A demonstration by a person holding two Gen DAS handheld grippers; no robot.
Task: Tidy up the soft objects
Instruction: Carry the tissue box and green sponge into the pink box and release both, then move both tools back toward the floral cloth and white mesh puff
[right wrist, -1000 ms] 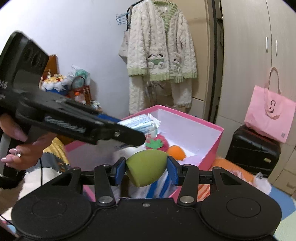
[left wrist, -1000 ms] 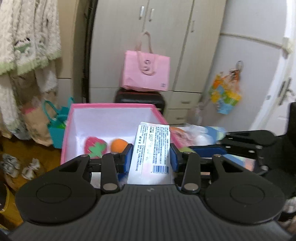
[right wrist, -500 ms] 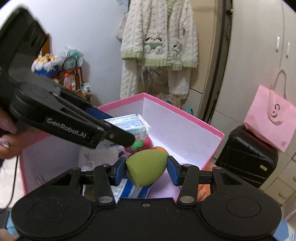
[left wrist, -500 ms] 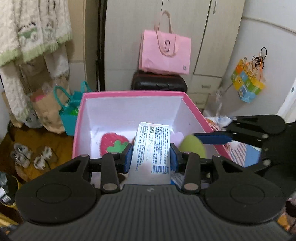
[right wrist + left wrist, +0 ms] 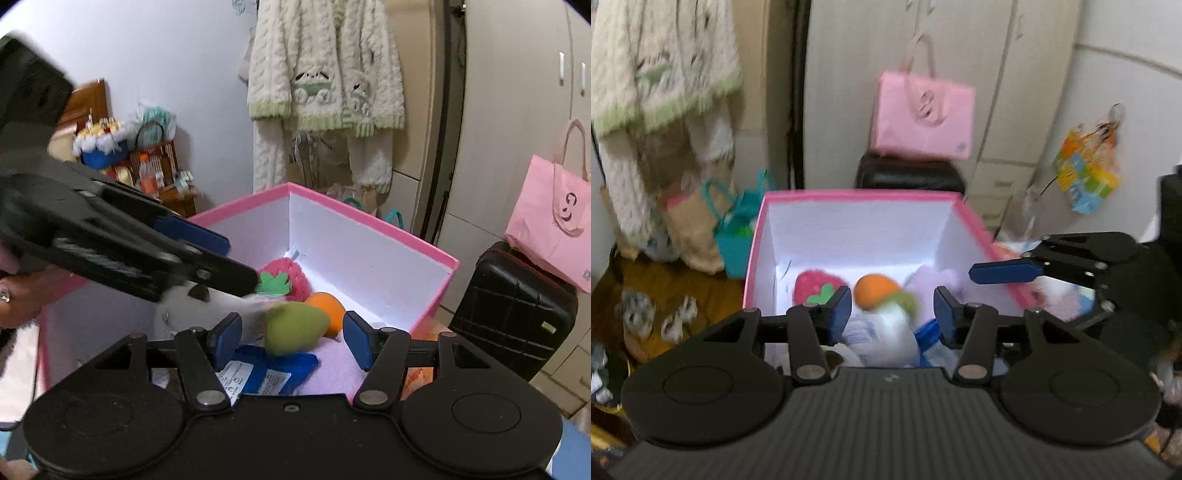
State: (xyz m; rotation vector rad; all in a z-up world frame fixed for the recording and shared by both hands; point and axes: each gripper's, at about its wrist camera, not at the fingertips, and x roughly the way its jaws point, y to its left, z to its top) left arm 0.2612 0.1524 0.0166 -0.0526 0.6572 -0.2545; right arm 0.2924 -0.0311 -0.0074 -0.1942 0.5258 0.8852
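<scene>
A pink box point(image 5: 759, 236) with white inner walls point(image 5: 369, 254) holds a red strawberry plush point(image 5: 812, 286), an orange ball point(image 5: 873, 290) and a lilac soft item point(image 5: 931, 280). My left gripper point(image 5: 892, 312) is open over the box; the white tissue packet point(image 5: 886, 334) lies blurred below its jaws. My right gripper point(image 5: 291, 338) is open above the box, and the green egg-shaped sponge point(image 5: 293, 326) sits loose between its jaws, beside the orange ball point(image 5: 327, 306) and the strawberry plush point(image 5: 286, 278). A blue packet point(image 5: 266, 371) lies beneath.
A black suitcase point(image 5: 513, 308) with a pink tote bag point(image 5: 554, 221) on it stands behind the box by the wardrobe. A knitted cardigan point(image 5: 325, 85) hangs on the left. Teal and brown bags point(image 5: 713, 225) and shoes point(image 5: 653, 317) lie on the floor.
Both grippers have opened. The white packet has dropped from the left gripper into the box, and the green sponge has come free of the right gripper's pads.
</scene>
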